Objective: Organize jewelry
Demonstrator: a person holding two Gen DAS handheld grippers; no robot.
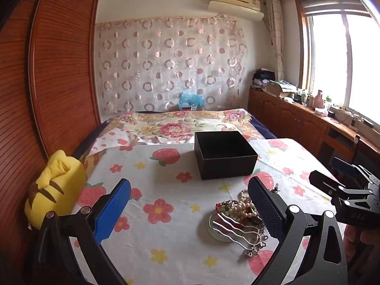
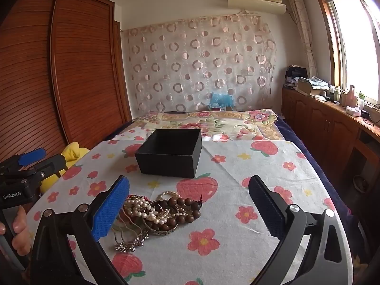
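step: first pick from the jewelry pile (image 2: 152, 216); nothing looks to be in the box (image 2: 169, 153) yet, though its floor is mostly hidden behind the near wall
pile: lower left of centre in the right wrist view, lower right of centre in the left wrist view, on the flowered cloth (image 2: 237, 249); pearls (image 2: 140, 207), dark wooden beads (image 2: 187, 204), a metal bangle (image 2: 161, 229), a silver wavy hairpin (image 1: 234, 229) and a chain (image 2: 129, 243), all heaped and touching
box: black, open-topped, upper centre of both views, beyond the pile and well apart from it
left gripper (image 1: 190, 207): jaws wide, holding nothing; its dark pad overlaps the pile's right edge in its own view, contact not clear
right gripper (image 2: 188, 207): jaws wide, holding nothing; its blue pad sits just beside the pile's left edge, most of the pile lying between the pads
how to pick: I would take one piece at a time, starting with the wooden beads at the pile's upper right, since they seem to lie freest; close on a single strand, lift slowly and watch for pearls dragging along
risk: strands look tangled, so a quick lift could pull the heap or drop pieces short of the box
other: a yellow plush (image 1: 55, 187) at left edge, clear of the work
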